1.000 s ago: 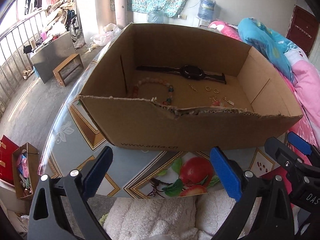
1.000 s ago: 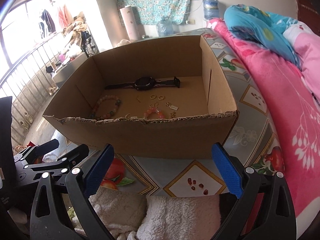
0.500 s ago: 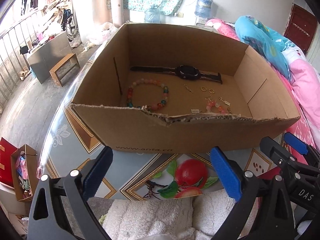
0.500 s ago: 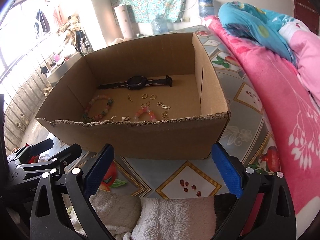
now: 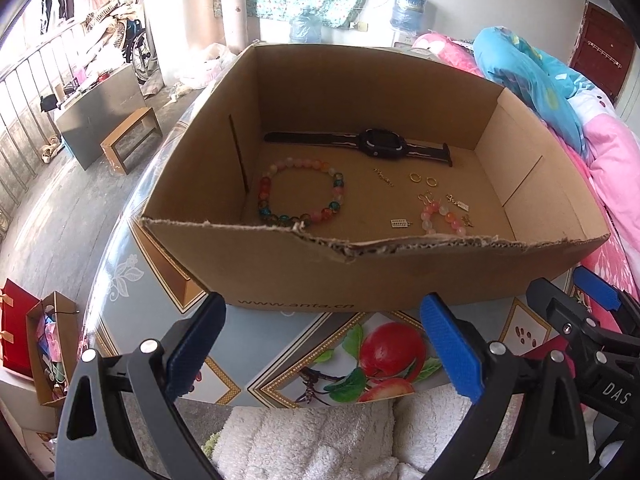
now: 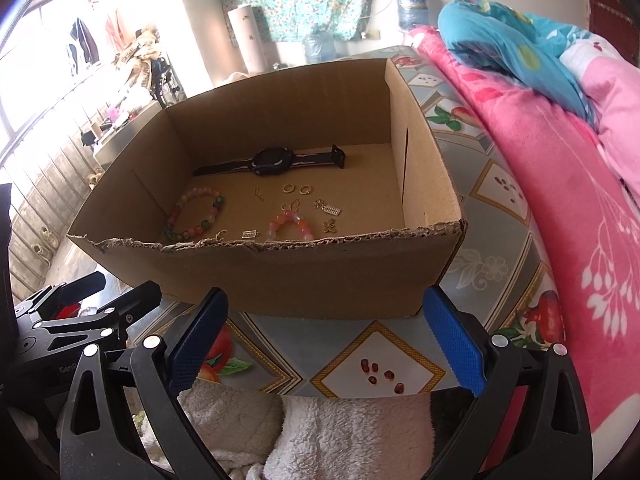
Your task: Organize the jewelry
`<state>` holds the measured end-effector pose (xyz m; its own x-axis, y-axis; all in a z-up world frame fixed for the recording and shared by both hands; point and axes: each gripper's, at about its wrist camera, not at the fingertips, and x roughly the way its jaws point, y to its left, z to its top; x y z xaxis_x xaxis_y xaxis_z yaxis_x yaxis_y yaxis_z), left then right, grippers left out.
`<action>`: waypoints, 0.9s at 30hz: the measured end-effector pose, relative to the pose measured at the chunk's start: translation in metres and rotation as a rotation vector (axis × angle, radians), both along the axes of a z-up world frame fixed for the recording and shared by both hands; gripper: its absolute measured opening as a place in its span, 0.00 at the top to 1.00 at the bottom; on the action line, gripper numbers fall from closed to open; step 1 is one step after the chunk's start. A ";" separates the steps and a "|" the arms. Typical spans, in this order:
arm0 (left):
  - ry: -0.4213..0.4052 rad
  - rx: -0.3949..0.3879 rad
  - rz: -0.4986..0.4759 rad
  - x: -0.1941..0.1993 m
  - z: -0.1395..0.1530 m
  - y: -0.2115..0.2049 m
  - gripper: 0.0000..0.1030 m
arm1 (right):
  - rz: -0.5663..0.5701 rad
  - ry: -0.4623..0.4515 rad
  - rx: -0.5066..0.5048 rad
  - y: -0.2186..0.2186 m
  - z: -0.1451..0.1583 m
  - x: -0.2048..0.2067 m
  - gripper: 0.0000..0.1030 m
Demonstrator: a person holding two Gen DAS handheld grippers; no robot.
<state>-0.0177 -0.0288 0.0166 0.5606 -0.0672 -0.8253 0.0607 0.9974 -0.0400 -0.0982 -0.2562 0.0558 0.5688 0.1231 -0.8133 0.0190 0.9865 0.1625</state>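
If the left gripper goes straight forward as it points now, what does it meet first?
Probably the near wall of the cardboard box, below its torn edge. The open left gripper hangs outside it; depth is unclear.

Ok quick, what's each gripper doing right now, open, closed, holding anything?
Left gripper: open, holding nothing, short of the cardboard box.
Right gripper: open, holding nothing, also outside the box.
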 end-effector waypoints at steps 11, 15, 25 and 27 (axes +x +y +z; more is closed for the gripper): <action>0.010 0.002 0.007 0.003 -0.003 0.002 0.07 | 0.008 0.006 -0.005 0.004 -0.001 0.002 0.09; 0.013 0.000 0.011 0.003 -0.004 0.004 0.07 | 0.010 0.006 -0.009 0.006 -0.001 0.003 0.09; 0.014 0.000 0.012 0.002 -0.004 0.004 0.07 | 0.015 0.008 -0.011 0.009 -0.001 0.004 0.09; 0.015 0.000 0.013 0.003 -0.004 0.004 0.07 | 0.016 0.008 -0.012 0.009 -0.001 0.004 0.09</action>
<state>-0.0152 -0.0247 0.0128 0.5488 -0.0594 -0.8339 0.0468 0.9981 -0.0404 -0.0939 -0.2467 0.0552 0.5603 0.1222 -0.8192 0.0045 0.9886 0.1506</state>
